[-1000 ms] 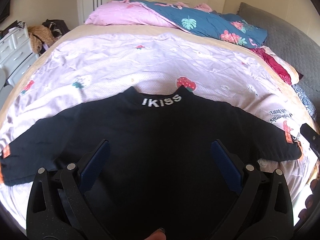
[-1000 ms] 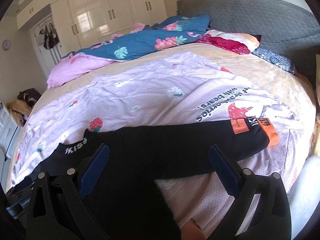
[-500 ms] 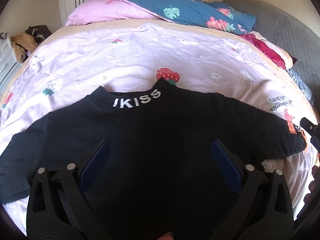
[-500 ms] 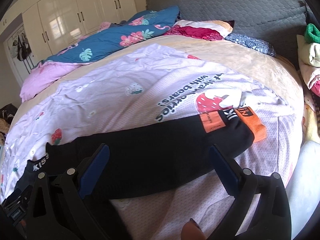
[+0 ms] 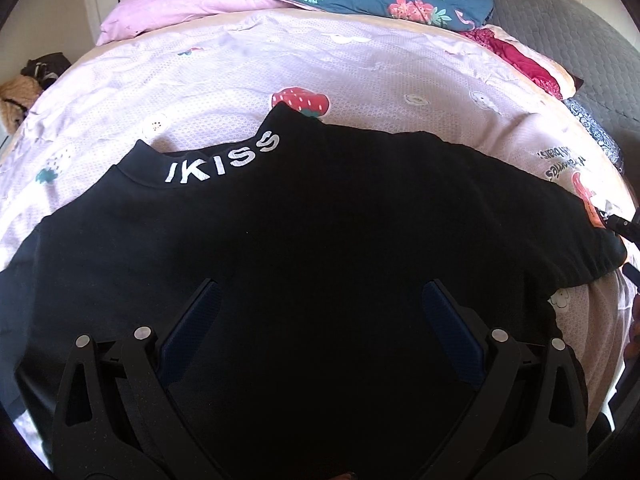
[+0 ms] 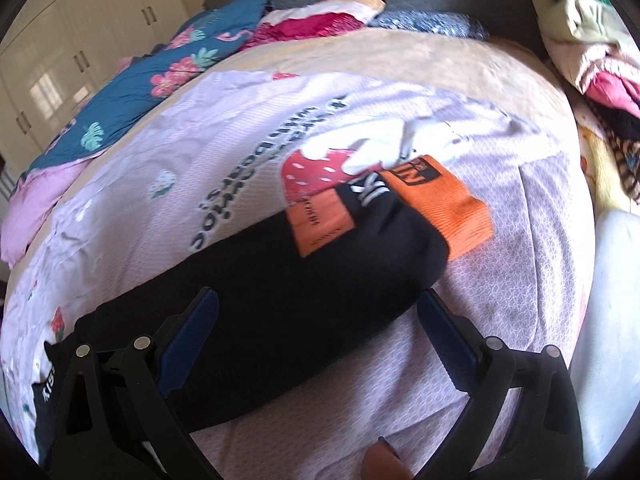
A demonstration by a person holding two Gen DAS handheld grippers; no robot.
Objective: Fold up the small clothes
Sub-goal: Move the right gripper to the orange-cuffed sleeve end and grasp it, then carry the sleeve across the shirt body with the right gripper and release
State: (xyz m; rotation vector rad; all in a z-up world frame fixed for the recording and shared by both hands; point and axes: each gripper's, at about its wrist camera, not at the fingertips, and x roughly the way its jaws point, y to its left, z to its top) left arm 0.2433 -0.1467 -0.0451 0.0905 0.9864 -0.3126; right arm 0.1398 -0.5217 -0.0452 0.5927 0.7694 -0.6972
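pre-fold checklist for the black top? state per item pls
1. Top lies flat, collar away from the tools: ok.
2. Right sleeve stretched out straight, orange cuff in view: ok.
3. Left sleeve end: out of frame, cannot tell.
4. Left tool open, over the top's body, holding nothing: ok.
5. Right tool open above the right sleeve, not yet on it: ok.
6. Sheet under the top wrinkled, nothing else lying on the top: ok.

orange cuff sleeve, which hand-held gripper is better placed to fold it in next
Right hand-held gripper: open, right over that sleeve near the orange cuff. Left hand-held gripper hovers over the shirt's middle.
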